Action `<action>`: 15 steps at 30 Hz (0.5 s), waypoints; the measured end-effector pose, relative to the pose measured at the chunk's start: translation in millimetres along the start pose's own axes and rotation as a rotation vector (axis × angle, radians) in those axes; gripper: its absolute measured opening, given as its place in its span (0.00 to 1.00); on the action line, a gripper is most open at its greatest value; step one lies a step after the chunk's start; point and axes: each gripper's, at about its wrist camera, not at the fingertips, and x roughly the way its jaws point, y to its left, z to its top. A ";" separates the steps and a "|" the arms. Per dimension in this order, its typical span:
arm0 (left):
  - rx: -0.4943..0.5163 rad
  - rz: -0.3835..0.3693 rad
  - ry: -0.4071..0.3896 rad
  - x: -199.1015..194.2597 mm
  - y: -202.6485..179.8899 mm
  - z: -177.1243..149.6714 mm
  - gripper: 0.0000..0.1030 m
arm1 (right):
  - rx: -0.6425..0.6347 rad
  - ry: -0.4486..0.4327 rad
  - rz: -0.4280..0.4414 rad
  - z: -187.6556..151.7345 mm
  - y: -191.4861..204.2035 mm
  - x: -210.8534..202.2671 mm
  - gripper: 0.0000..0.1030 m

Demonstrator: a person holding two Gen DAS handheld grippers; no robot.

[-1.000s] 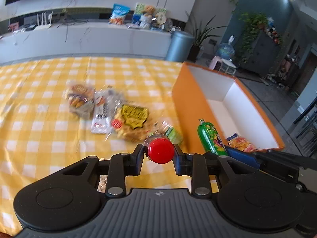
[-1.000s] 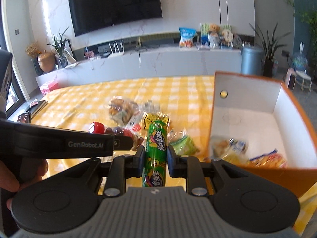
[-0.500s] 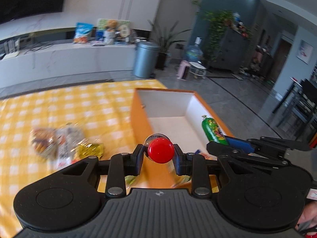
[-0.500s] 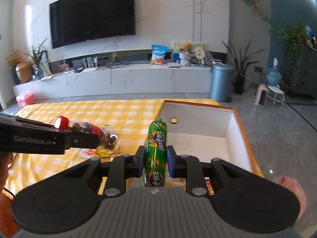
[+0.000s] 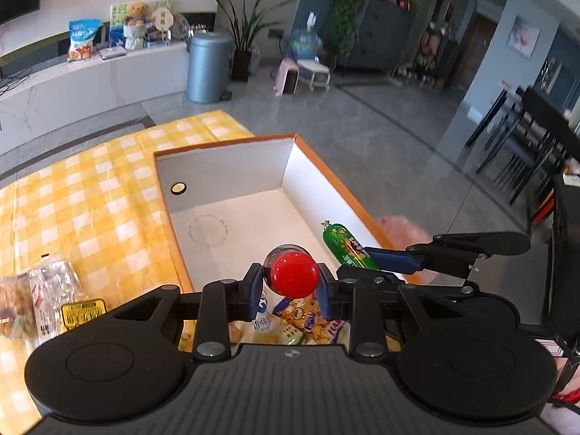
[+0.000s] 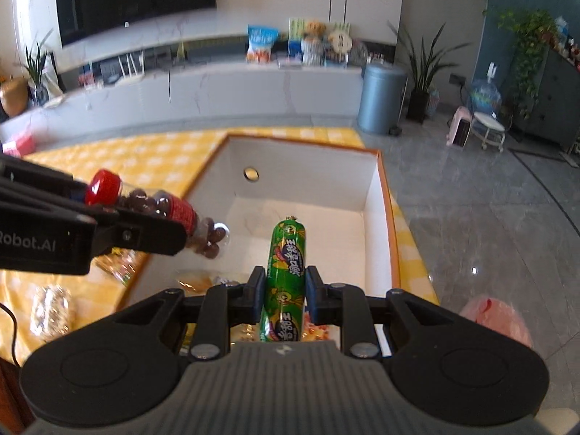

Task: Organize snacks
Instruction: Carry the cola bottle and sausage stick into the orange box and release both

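Far left, on the yellow-checked surface (image 5: 101, 195): loose snack packets (image 5: 50, 297) lying just beside the outer left wall of the orange box (image 5: 344, 188), apart from it. Noted among them a packet with a yellow label; contents of the others too blurred to tell.

Left gripper (image 5: 291, 284): jaws closed on a clear bottle (image 6: 174, 217) with a red cap, filled with dark round sweets. Held lying roughly level, cap toward the camera in the left wrist view, base projecting over the left side of the box interior. Clear of the box floor.

Centre: box standing open-topped on the surface, white inside, with a round hole in the far wall. Several snack bags (image 5: 297, 320) resting on the box floor at the near end; far end of the floor bare white.

Right gripper (image 6: 281, 291): jaws closed on the lower half of a green sausage stick (image 6: 286, 275), pointing forward along the fingers. Held above the box interior, right of the bottle and well apart from it. Not touching floor or walls.

Far right, beyond the box: grey tiled floor (image 6: 489, 217), with a pink bag (image 6: 496, 319) close to the surface edge.
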 end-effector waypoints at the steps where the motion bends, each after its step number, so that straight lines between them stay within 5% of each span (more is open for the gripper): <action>1: 0.007 -0.002 0.017 6.0 -1.0 3.2 0.33 | -0.012 0.022 -0.004 1.3 -1.2 5.5 0.21; 15: 0.029 -0.020 0.177 69.2 -6.9 10.6 0.33 | -0.238 0.212 -0.057 9.0 -11.2 56.1 0.20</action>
